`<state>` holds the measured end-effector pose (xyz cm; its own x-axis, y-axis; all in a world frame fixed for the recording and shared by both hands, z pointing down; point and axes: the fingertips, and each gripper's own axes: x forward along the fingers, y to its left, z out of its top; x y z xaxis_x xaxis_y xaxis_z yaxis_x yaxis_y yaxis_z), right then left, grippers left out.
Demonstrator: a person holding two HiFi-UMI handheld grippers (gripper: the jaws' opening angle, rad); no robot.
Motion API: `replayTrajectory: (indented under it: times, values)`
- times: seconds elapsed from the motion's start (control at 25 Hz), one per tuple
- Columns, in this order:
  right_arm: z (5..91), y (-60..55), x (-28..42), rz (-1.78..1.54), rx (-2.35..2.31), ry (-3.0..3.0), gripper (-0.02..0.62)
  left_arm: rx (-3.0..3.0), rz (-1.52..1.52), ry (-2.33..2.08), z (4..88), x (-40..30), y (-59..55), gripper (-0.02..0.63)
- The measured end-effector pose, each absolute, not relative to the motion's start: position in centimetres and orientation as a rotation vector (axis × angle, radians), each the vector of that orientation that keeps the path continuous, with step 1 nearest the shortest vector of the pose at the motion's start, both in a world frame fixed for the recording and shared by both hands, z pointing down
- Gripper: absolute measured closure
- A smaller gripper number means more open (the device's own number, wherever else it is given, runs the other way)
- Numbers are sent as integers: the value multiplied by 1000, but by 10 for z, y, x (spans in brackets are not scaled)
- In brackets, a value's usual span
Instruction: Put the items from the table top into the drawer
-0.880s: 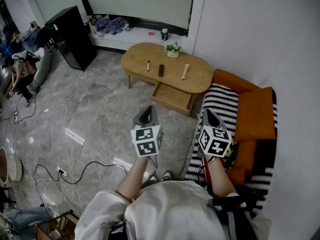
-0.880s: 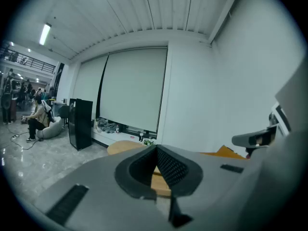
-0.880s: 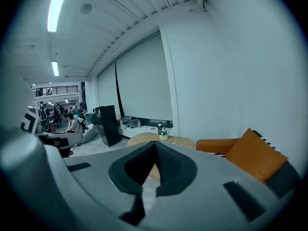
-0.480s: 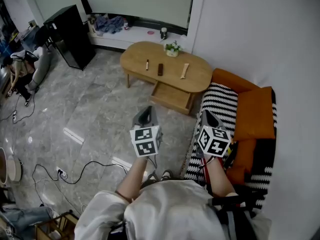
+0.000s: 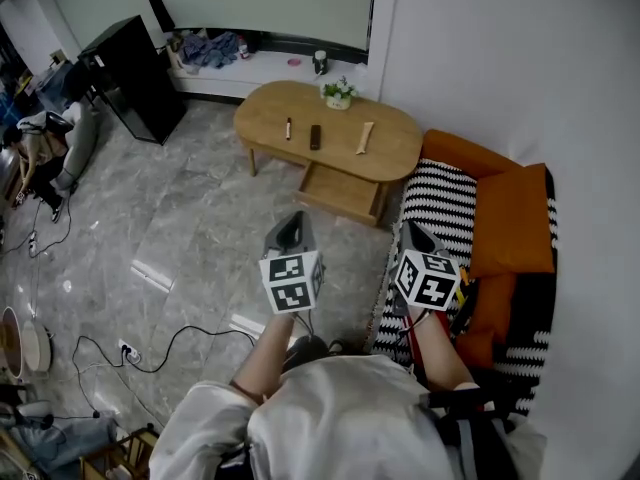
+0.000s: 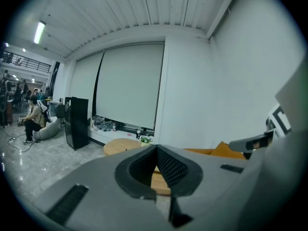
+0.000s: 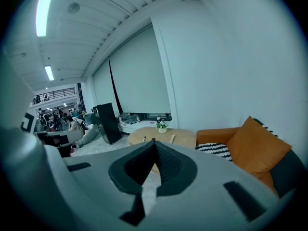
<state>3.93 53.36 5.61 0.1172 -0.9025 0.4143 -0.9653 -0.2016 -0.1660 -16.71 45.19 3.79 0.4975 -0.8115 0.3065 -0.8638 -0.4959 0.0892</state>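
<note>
Here, one sofa with orange cushions and a striped throw is seen beside one oval wooden coffee table, under whose near edge one drawer is pulled open. Two grippers are held well apart from it, the left gripper and the right gripper, each clenched on nothing. Three items are laid apart on the table top, a thin dark stick, a dark bar and a pale stick, near one small potted plant; any print is too small to be read.
</note>
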Motion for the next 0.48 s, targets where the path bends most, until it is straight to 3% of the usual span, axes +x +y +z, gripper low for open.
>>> replayTrajectory:
  times: [0.48]
  values:
    - [78,478,70,733,2309,-1810,603,2565,336,-1344,52,-128,381,600]
